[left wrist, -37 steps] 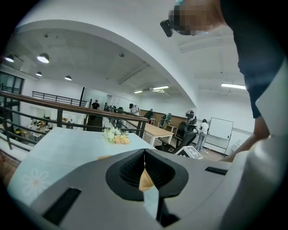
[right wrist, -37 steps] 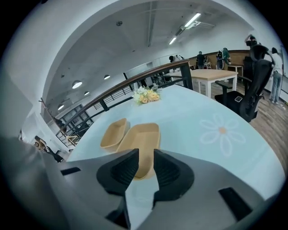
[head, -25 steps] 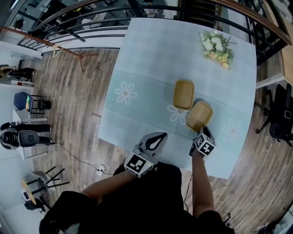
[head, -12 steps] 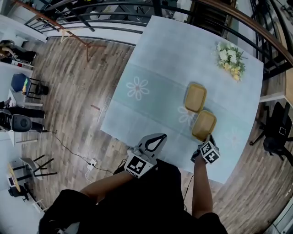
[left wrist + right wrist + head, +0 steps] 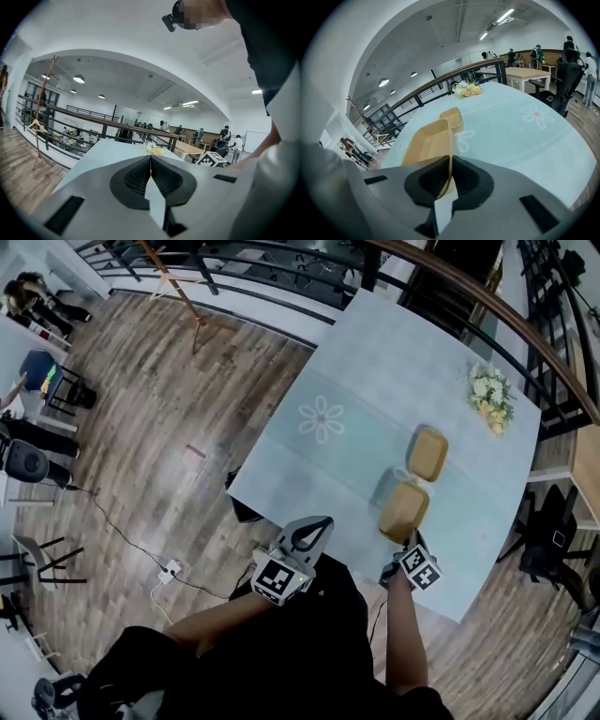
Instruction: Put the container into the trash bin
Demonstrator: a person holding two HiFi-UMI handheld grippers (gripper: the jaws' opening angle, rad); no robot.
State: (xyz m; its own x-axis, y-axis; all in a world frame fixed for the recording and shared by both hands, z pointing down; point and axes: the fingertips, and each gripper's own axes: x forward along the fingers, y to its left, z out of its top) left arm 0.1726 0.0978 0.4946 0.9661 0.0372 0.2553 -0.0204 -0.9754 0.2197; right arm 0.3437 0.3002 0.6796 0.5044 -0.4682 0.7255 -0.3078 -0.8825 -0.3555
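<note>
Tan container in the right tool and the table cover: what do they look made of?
The container: thin, matte tan, moulded rim pinched in the right tool; probably pressed pulp, possibly plastic. The table cover: pale blue, printed daisies, smooth-looking; likely vinyl or oilcloth, perhaps coated fabric.

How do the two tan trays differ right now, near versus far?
The near tan shallow tray is clamped by its rim in the right gripper, raised off the pale blue table; the far tan tray lies flat on it, untouched. Both share colour and rounded shape.
</note>
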